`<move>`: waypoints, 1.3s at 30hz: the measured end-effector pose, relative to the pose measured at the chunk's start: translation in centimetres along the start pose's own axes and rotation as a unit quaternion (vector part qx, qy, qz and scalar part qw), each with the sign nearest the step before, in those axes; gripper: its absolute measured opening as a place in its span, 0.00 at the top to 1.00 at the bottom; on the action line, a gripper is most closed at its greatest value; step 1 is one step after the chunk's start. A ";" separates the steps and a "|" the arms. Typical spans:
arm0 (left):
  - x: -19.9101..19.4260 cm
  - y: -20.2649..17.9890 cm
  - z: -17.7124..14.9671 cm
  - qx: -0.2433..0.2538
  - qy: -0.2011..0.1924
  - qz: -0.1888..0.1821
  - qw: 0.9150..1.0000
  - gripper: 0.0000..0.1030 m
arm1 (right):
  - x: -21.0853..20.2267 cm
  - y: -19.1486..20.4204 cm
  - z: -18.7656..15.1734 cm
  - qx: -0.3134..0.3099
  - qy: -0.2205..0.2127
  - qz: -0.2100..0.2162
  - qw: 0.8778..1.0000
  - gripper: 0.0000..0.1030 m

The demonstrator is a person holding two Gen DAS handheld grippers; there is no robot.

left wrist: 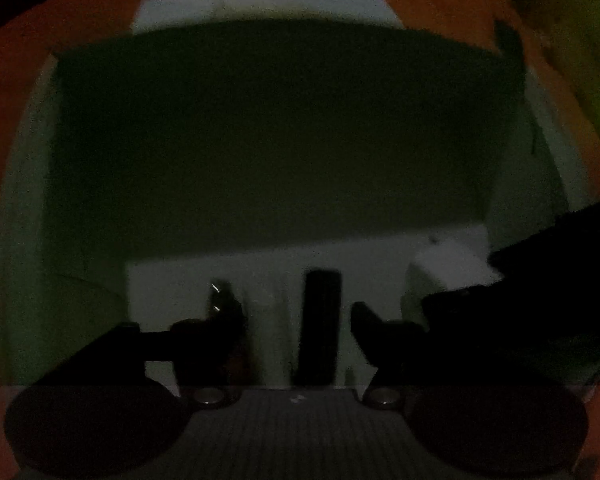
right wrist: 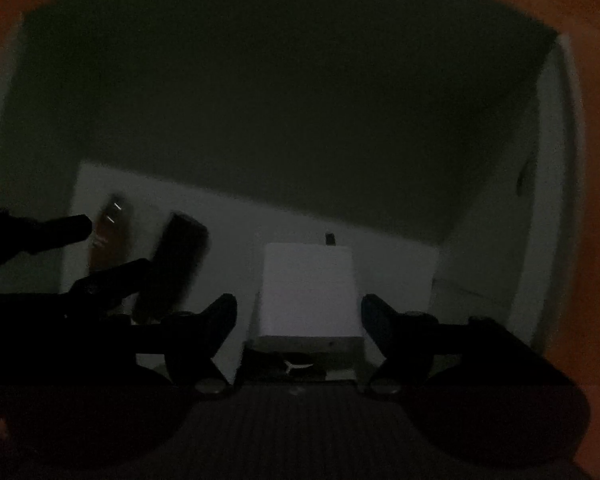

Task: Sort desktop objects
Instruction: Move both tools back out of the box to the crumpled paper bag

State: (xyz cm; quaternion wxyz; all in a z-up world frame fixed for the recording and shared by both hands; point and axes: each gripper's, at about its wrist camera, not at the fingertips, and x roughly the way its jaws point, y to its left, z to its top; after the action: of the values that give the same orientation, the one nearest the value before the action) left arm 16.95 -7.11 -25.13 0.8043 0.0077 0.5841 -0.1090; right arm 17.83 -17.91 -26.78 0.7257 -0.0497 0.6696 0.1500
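Both tools inside white bin [right wrist: 556,128]. White block [right wrist: 309,288] lies dead ahead between spread fingers of right tool [right wrist: 299,320]. Dark bar [left wrist: 319,328], long axis fore-aft, between spread fingers of left tool [left wrist: 296,320]; neither gripped.

Both views were v. dark and grainy, detail mostly lost. In the left wrist view a dark upright bar [left wrist: 319,326] stood between the fingers, its lower end hidden behind the gripper body; couldn't tell what it was. The white block [left wrist: 446,276] at right was partly covered by the other gripper's black silhouette. In the right wrist view a brownish item [right wrist: 110,236] w/ two bright glints was blurred and partly behind black arms. A small dark tab [right wrist: 330,238] beyond the white block [right wrist: 310,292] was too small to ID.
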 end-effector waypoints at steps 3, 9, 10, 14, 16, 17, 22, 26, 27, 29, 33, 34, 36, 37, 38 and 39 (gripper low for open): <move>-2.1 0.6 0.6 -0.014 -0.024 -0.006 1.000 0.29 | -2.3 -0.2 0.4 0.007 -0.032 0.006 0.999 0.22; -4.9 1.3 2.7 -0.030 -0.059 -0.023 0.998 0.25 | -6.5 -0.8 2.2 0.025 -0.068 0.021 0.997 0.22; -4.8 1.1 3.0 -0.032 -0.062 -0.026 0.997 0.25 | -6.8 -0.6 2.6 0.025 -0.073 0.022 0.997 0.22; -5.4 1.1 3.9 -0.036 -0.071 -0.031 0.996 0.25 | -8.2 -0.1 4.0 0.025 -0.085 0.033 0.995 0.22; -5.7 1.4 4.5 -0.036 -0.077 -0.033 0.996 0.25 | -9.0 -0.2 4.3 0.027 -0.092 0.038 0.995 0.21; -5.9 1.7 4.7 -0.035 -0.081 -0.033 0.996 0.25 | -9.5 -0.3 4.6 0.027 -0.097 0.040 0.994 0.21; -7.0 3.2 6.3 -0.035 -0.092 -0.023 0.995 0.25 | -11.2 -1.3 5.7 0.039 -0.126 0.038 0.991 0.20; -7.6 4.1 8.1 -0.033 -0.096 -0.013 0.995 0.25 | -11.8 -1.6 7.1 0.046 -0.136 0.026 0.989 0.20; -7.7 4.3 8.6 -0.031 -0.097 -0.014 0.995 0.25 | -11.8 -1.7 7.5 0.048 -0.138 0.024 0.989 0.20; -8.0 4.7 9.4 -0.027 -0.102 -0.014 0.994 0.25 | -11.6 -1.8 8.2 0.052 -0.136 0.019 0.989 0.20; -7.8 5.0 11.5 -0.007 -0.109 -0.002 0.994 0.25 | -10.9 -2.2 10.3 0.057 -0.130 0.014 0.990 0.20; -7.7 5.1 12.0 -0.004 -0.108 -0.001 0.994 0.25 | -10.9 -2.4 10.7 0.058 -0.130 0.011 0.990 0.20; -7.2 5.4 13.1 -0.006 -0.102 -0.002 0.995 0.25 | -10.7 -2.8 11.7 0.062 -0.132 0.009 0.989 0.20; -6.9 5.5 13.7 -0.008 -0.098 -0.003 0.995 0.25 | -10.5 -3.1 12.3 0.067 -0.135 0.008 0.989 0.20; -6.5 5.7 14.1 -0.011 -0.096 -0.004 0.995 0.25 | -10.4 -3.4 12.9 0.072 -0.137 0.008 0.988 0.20; -6.0 5.9 14.5 -0.014 -0.093 -0.005 0.996 0.24 | -10.3 -3.8 13.5 0.077 -0.139 0.010 0.987 0.20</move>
State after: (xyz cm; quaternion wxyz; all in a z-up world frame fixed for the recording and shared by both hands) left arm 29.85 -2.42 -15.55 0.8547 -0.0165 0.5082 -0.1047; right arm 31.18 -19.37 -15.77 0.8119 0.0341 0.5723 0.1106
